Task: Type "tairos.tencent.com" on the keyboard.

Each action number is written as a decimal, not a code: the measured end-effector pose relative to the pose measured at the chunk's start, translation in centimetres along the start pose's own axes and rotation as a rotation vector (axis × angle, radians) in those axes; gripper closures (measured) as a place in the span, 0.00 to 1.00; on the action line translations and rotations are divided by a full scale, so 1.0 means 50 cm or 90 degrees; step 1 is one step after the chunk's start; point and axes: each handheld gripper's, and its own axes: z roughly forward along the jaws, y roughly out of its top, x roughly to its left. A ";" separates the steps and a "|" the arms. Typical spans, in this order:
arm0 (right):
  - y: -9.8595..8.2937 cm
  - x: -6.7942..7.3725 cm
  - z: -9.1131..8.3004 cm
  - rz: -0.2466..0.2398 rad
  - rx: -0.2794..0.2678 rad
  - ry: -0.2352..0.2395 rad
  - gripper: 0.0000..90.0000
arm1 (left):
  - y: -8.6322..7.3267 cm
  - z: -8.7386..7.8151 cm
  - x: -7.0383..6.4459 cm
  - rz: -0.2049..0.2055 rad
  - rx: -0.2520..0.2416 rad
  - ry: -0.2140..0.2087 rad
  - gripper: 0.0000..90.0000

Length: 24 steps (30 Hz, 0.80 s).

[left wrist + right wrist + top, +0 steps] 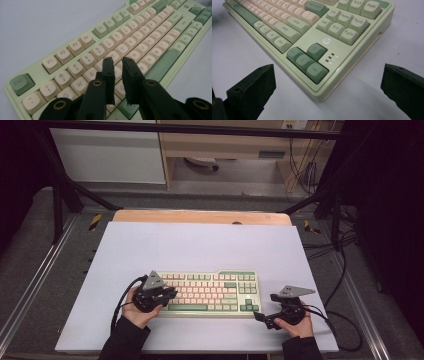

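A: Where does the keyboard (210, 293) sit?

B: Flat on the white sheet (200, 245) that covers the bench (200, 216), at the near side. The left hand-held gripper (170, 293) hangs over its left end, and the right hand-held gripper (264, 311) waits just off its near right corner.

A: How are the left jaws set?

B: Nearly together, with a narrow slit between them and nothing in it. In the left gripper view the left hand-held gripper (119, 65) tips down over the letter rows, just above the keycaps; I cannot tell whether it touches one.

A: And the right?

B: Wide apart. In the right gripper view the right hand-held gripper (329, 80) has one jaw at each side, and the keyboard's corner with the arrow keys (308, 60) lies ahead between them, apart from both.

A: Room to move?

B: Plenty of bare sheet beyond the keyboard's far edge and outward of each hand-held gripper. The sheet's near edge runs close behind both hands.
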 end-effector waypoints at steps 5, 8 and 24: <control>0.000 0.000 0.001 0.000 -0.001 0.000 0.00 | 0.012 0.011 -0.006 0.000 -0.005 -0.004 0.95; 0.000 0.000 0.000 0.000 0.000 0.001 0.00 | 0.016 0.020 -0.008 0.002 -0.001 -0.005 0.98; 0.000 0.000 0.001 0.001 0.000 0.002 0.00 | 0.023 0.072 -0.003 -0.011 0.015 0.006 1.00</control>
